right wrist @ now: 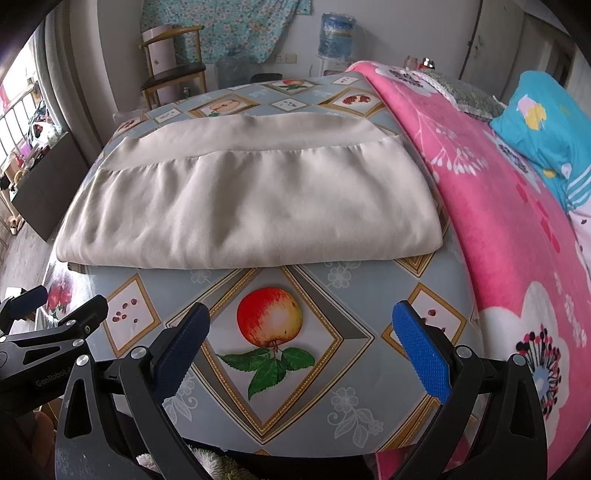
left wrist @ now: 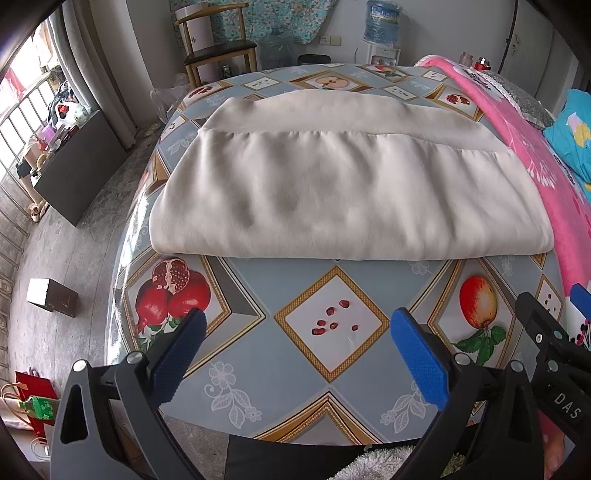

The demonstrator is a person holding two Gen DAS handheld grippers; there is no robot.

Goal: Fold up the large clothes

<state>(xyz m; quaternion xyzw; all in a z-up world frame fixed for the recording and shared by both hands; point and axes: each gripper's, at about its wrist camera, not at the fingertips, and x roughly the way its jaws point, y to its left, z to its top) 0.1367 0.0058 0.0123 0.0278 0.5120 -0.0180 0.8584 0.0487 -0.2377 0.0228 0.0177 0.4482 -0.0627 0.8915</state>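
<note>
A large cream garment lies folded into a thick rectangle on the fruit-print table, its folded edge facing me; it also fills the middle of the right wrist view. My left gripper hovers open over the bare tablecloth in front of the garment, nothing between its blue pads. My right gripper is open too, above the printed apple, short of the garment's near edge. The right gripper's fingers show at the right edge of the left wrist view.
A pink floral blanket drapes over the table's right side, with a blue pillow beyond it. A wooden chair and a water dispenser stand behind the table. A dark cabinet and a small box are on the floor at left.
</note>
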